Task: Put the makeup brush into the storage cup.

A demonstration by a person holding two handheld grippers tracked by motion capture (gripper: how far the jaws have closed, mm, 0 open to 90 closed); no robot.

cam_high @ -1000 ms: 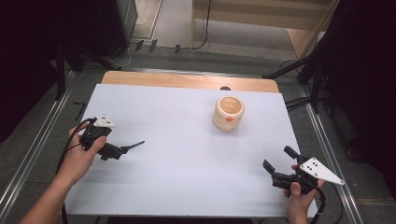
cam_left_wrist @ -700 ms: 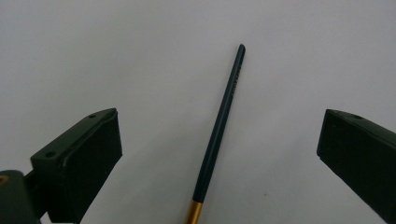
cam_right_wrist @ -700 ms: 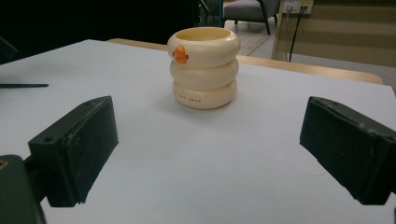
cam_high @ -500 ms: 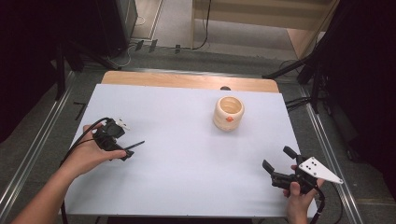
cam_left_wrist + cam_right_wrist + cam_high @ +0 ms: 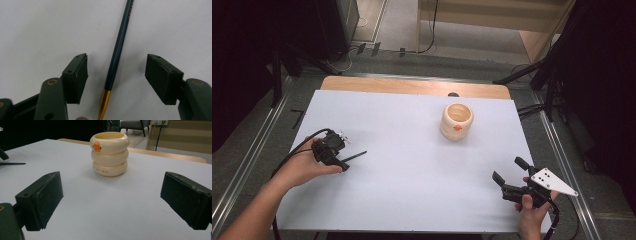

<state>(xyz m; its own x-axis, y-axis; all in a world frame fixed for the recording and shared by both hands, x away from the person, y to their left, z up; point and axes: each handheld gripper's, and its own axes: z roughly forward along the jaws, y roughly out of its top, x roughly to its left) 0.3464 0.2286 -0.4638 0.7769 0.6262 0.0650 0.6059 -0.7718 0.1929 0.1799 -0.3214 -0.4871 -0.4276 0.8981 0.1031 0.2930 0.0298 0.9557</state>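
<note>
While both hands rest at the near side, the high view lists a white-covered desk [image 5: 412, 165] with a wooden far edge. Left tool [image 5: 343, 161]: near the left edge, tipped down over a thin dark stick. Right tool [image 5: 508, 175]: near the right corner, jaws parted, holding nothing. Cream ringed cup with an orange duck bill [image 5: 457, 121]: upright, right of centre toward the far edge, well apart from both tools.

Left gripper view: slim dark-green pencil-like stick with a gold ferrule [image 5: 117, 55], lying flat on the desk between the two black jaws; jaws set wide, a clear gap on either side, neither pad touching it.

Right gripper view: the cup stands ahead, centred between wide-open jaws and far off; the stick's end shows at the left margin.

Step in hand, as judged: lining up a pick of the stick. Next move calls for lowering until the pads bracket the shaft, then closing squarely, since so thin and round a thing may roll away.
</note>
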